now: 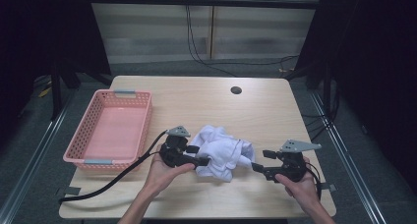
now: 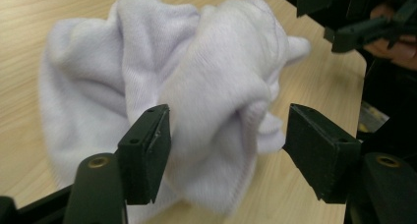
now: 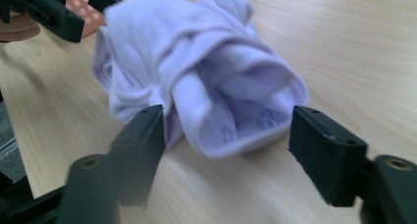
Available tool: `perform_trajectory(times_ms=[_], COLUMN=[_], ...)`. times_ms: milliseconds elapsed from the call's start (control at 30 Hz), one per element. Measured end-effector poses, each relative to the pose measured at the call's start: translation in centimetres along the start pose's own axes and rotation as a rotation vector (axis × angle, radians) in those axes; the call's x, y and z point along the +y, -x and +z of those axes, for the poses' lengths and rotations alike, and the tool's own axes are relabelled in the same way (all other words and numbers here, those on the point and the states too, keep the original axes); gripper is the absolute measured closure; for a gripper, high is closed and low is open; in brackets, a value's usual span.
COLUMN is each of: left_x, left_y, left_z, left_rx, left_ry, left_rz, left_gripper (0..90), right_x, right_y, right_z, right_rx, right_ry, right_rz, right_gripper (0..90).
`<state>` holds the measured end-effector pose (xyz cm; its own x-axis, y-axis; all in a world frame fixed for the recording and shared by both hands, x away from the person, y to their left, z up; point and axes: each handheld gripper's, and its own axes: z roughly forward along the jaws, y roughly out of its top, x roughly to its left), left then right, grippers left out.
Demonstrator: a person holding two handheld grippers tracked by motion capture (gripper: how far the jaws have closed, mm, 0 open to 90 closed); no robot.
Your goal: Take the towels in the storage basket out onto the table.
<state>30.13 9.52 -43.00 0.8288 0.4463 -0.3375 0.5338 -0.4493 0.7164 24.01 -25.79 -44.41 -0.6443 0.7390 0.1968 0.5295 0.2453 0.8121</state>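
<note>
Wooden table carries a crumpled white cloth — left tongs and right tongs flank it, jaws apart (unclamped).

1. the white cloth lies bunched near the table's front edge, blocking the way between the left gripper and the right gripper.
2. a pink basket walls off the left edge.
3. the far half and right rear corner lie open.
</note>
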Motion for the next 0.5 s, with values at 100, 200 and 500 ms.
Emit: perform_trajectory(times_ms=[100, 200, 500], left_x=[-0.9, -1.7, 0.5], left_y=[0.9, 1.7, -1.2], left_z=[-1.2, -1.4, 0.7], left_rx=[-0.018, -0.023, -0.021], left_ry=[0.034, 0.046, 0.115], left_rz=[0.002, 0.042, 0.027], left_gripper=[49.5, 58.7, 52.9], right_x=[1.4, 2.3, 2.3], right_y=[-0.7, -1.1, -1.5], right_z=[0.7, 2.1, 5.8], right_rx=[0.029, 0.048, 0.018], right_ry=[0.008, -0.01, -0.062], right_rz=[-0.035, -0.063, -0.116], right_gripper=[43.0, 51.0, 70.1])
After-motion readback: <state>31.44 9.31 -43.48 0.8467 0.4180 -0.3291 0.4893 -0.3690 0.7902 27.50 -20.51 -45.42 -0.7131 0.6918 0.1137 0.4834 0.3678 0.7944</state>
